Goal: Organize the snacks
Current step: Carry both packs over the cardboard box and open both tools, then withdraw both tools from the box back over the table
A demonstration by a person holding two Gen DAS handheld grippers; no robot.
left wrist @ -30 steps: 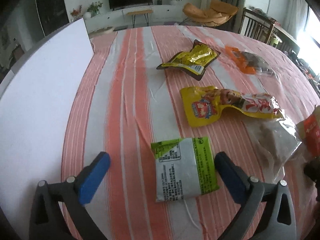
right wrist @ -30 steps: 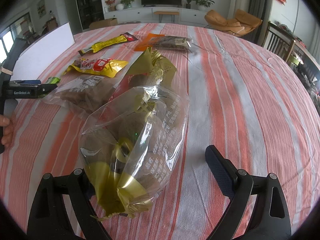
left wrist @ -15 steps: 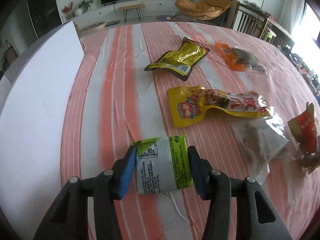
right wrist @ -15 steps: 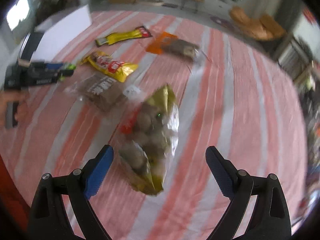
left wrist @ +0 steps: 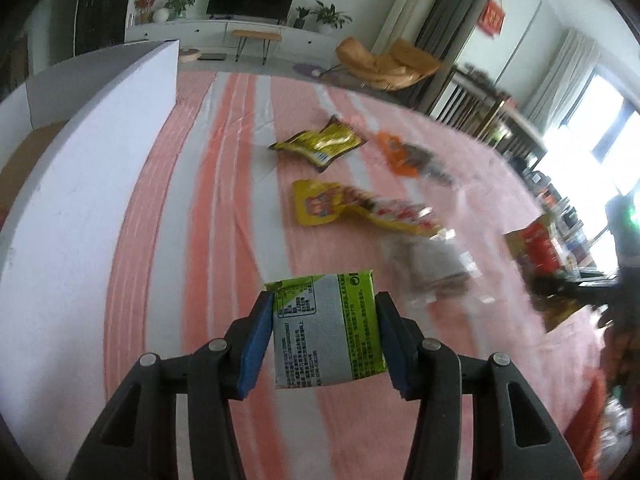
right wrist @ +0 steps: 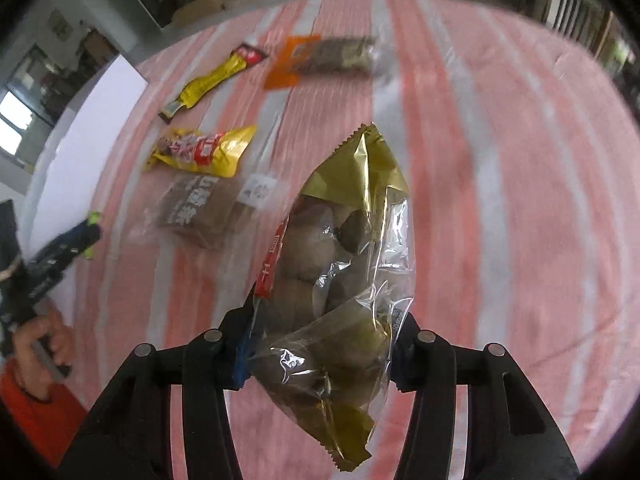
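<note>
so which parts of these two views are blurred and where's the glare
Left wrist view: the green and white packet between the pads is sharp, the far snacks smear, and the window at right blows out. Right wrist view: the clear and gold bag is crisp with glints on its film; the striped cloth streaks.

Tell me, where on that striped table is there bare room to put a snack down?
The striped cloth is bare right of the gold-topped bag. Another free lane runs between the white board and the yellow packet. It is crowded around that packet, the brown bag and the orange-topped pack.
</note>
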